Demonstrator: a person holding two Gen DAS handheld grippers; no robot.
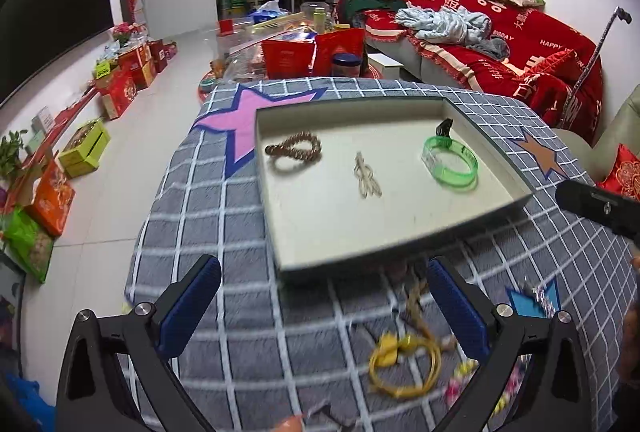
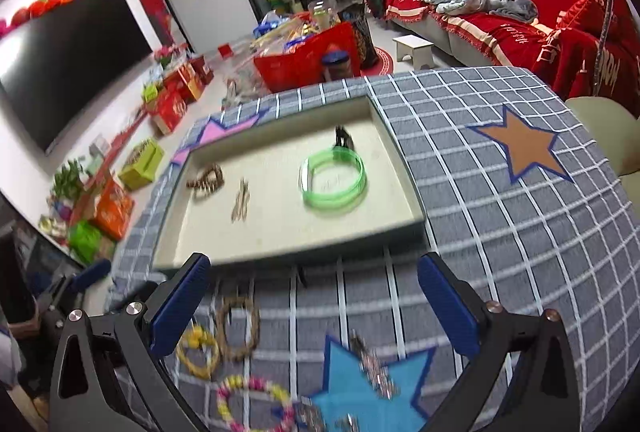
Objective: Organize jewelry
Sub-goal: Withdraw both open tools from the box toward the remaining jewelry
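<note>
A: What carries everything?

B: A table under a grey checked cloth [image 1: 248, 216] with coloured stars on it; a shallow cream tray [image 1: 320, 232] sits toward the far edge, its far left corner over the pink star [image 1: 240, 116].

A: And inside the tray?

B: Four pieces, all apart from one another; a green bangle [image 1: 451, 162] lies toward the right wall, with a small black clip [image 1: 444, 128] just beyond it near the far right corner; a brown bead bracelet [image 1: 294, 151] lies toward the left wall; a pale hairpin [image 1: 366, 176] lies between bracelet and bangle, near the middle.

A: What stays outside it?

B: Loose pieces on the cloth between the tray's near wall and the table's near edge; a woven brown ring [image 2: 238, 328] sits closest to the tray, a yellow bracelet [image 2: 198, 354] touches its left side, a pink-and-yellow bead bracelet [image 2: 256, 404] lies nearer the edge, and blurred silvery pieces [image 2: 376, 372] rest on the blue star [image 2: 372, 392].

A: The tongs?

B: The left gripper [image 1: 324, 306] is spread wide with nothing between its blue pads; it hangs over the near part of the cloth; the right gripper [image 2: 314, 302] is equally wide and empty, above the loose pieces and short of the tray.
</note>
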